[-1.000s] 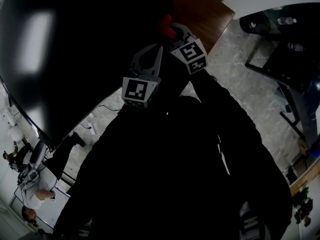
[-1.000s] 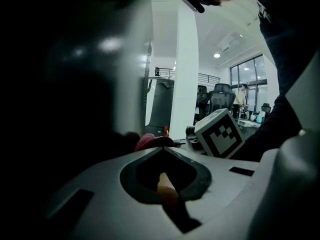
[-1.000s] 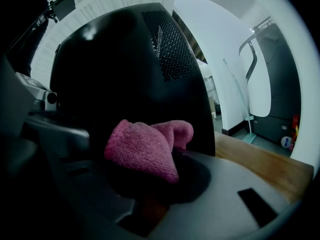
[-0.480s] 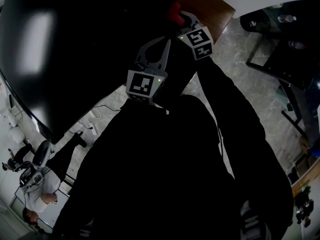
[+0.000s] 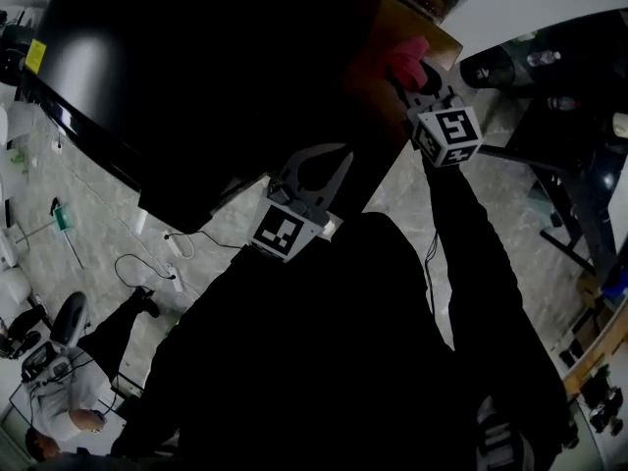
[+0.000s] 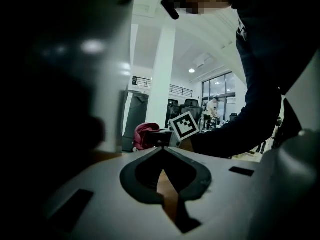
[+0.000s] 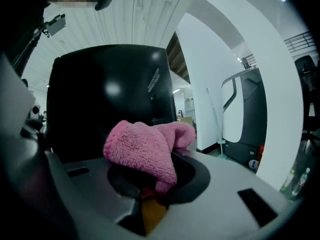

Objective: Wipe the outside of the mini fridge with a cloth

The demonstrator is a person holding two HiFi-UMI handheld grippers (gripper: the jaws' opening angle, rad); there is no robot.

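The black mini fridge point(image 5: 196, 77) fills the upper left of the head view and stands on a wooden top point(image 5: 437, 29). My right gripper point(image 5: 404, 78) is shut on a pink cloth point(image 5: 404, 59) and holds it by the fridge's right side. In the right gripper view the pink cloth point(image 7: 145, 146) bulges over the jaws, and the fridge's glossy black face point(image 7: 100, 94) lies just beyond. My left gripper point(image 5: 329, 155) hangs lower, near the fridge's bottom corner, shut with nothing in it. In the left gripper view its tips point(image 6: 162, 151) meet, and the cloth point(image 6: 145, 134) shows ahead.
A black-framed desk point(image 5: 569, 116) stands on the marble floor at the right. Cables and a power strip point(image 5: 172, 273) lie on the floor at the left. A person sits at lower left point(image 5: 59, 400). A white pillar point(image 7: 210, 84) rises beside the fridge.
My right gripper has carried the pink cloth to the right, and the gap to my left gripper has widened. The left gripper has dropped a little. The head view now shows more floor.
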